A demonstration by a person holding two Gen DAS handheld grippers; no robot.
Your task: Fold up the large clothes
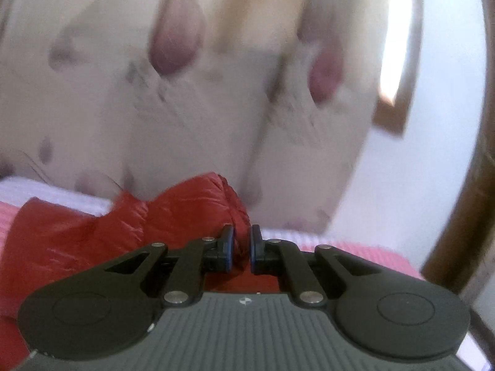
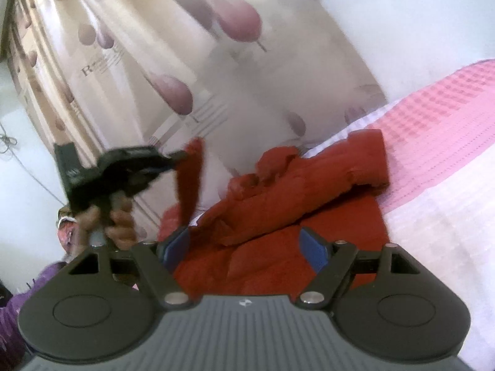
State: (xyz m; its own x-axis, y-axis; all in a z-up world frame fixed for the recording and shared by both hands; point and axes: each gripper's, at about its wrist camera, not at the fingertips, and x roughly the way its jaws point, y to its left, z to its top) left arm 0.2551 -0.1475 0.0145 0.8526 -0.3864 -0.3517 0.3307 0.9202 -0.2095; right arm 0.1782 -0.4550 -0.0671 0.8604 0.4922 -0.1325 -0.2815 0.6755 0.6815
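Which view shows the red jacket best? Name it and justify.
Right wrist view: the red jacket shows with its sleeve spread over the bed. Left wrist view shows only a bunched part, partly hidden behind the left gripper.

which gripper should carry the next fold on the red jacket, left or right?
Left, probably. The left gripper is already shut on the red puffer jacket, lifting a strip of it clear of the pink striped bed cover. The right gripper is open, hovering over the jacket body, holding nothing.
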